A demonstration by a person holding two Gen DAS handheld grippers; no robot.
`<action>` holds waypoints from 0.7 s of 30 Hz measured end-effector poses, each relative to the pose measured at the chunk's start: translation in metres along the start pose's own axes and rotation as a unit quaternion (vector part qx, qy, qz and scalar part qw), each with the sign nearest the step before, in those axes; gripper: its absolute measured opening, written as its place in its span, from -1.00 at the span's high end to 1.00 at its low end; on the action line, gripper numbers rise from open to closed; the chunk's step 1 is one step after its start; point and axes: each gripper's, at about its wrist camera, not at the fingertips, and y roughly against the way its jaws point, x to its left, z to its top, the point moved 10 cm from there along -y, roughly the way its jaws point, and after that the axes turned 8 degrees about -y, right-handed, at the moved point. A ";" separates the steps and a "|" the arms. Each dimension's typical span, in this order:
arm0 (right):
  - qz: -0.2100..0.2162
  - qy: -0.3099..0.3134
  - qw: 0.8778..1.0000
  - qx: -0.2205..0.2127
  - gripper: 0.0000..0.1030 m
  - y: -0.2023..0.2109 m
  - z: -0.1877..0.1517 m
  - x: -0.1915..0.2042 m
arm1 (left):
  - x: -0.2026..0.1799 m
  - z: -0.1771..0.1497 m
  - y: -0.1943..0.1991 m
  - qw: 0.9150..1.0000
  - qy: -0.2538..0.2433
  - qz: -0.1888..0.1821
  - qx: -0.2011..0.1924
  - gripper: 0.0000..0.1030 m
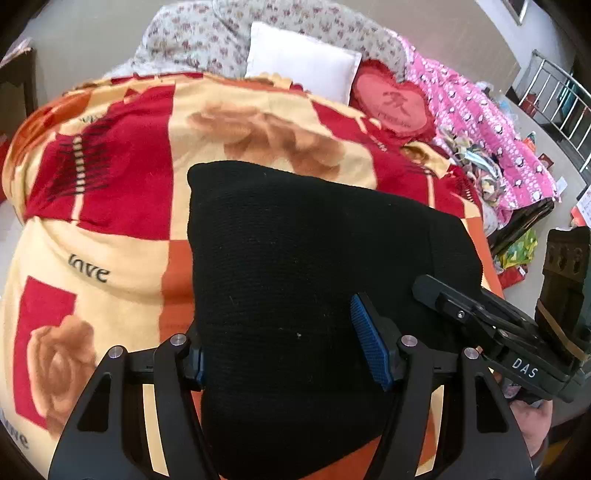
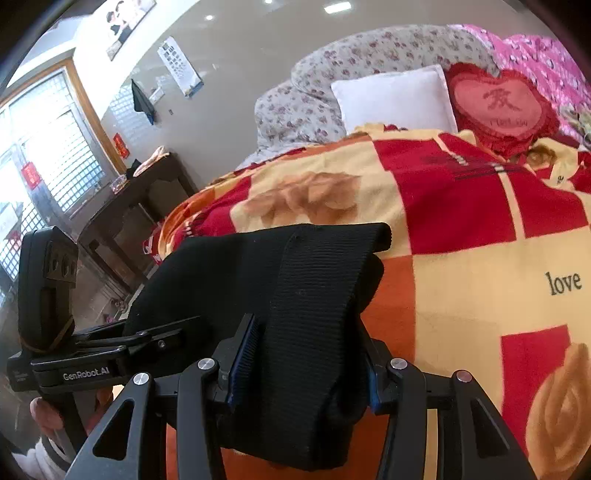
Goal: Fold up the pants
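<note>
The black pants point(image 1: 295, 258) lie folded on a red, orange and cream blanket point(image 1: 110, 229). My left gripper point(image 1: 284, 354) stands open around the near edge of the pants, one blue pad point(image 1: 369, 347) resting on the fabric. My right gripper point(image 2: 303, 365) has its jaws either side of the ribbed waistband end point(image 2: 314, 295) of the pants, which bulges up between them. In the left wrist view the right gripper point(image 1: 480, 314) reaches onto the pants from the right. In the right wrist view the left gripper point(image 2: 147, 339) lies at the left.
A white pillow point(image 1: 299, 59), a red heart cushion point(image 1: 395, 103), a floral quilt point(image 1: 207, 33) and a pink blanket point(image 1: 491, 129) lie at the bed's far end. A dark side table point(image 2: 125, 199) stands by the window. The floor shows past the bed's right edge point(image 1: 517, 258).
</note>
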 end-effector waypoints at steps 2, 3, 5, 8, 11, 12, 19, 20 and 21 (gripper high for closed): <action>-0.001 -0.011 1.000 0.010 0.08 -0.012 0.000 -0.010 | 0.008 -0.002 -0.017 1.000 0.007 -0.004 0.018 -0.25; -0.002 -0.016 1.000 0.013 0.08 -0.018 0.000 -0.015 | 0.012 -0.003 -0.026 1.000 0.010 -0.002 0.026 -0.25; -0.018 -0.021 0.999 0.028 0.08 -0.037 -0.002 -0.029 | 0.024 -0.006 -0.043 0.999 0.021 0.011 0.035 -0.26; -0.012 -0.040 0.998 0.038 0.01 -0.050 -0.002 -0.042 | 0.027 -0.006 -0.049 0.998 0.042 -0.012 0.038 -0.28; -0.021 -0.036 0.999 0.031 0.00 -0.038 0.002 -0.043 | 0.025 -0.006 -0.046 0.998 0.034 -0.010 0.043 -0.28; -0.026 -0.034 0.999 0.024 0.00 -0.032 0.004 -0.042 | 0.024 -0.007 -0.044 0.998 0.032 -0.007 0.044 -0.28; -0.023 0.003 1.000 -0.015 -0.01 0.011 0.015 -0.014 | 0.027 -0.002 -0.020 0.999 0.027 0.031 0.029 -0.28; -0.023 0.010 1.000 -0.014 -0.01 0.011 0.014 -0.010 | 0.028 -0.002 -0.017 0.999 0.026 0.037 0.026 -0.28; -0.022 0.016 1.000 -0.011 -0.01 0.010 0.012 -0.006 | 0.029 -0.002 -0.015 0.998 0.024 0.044 0.023 -0.28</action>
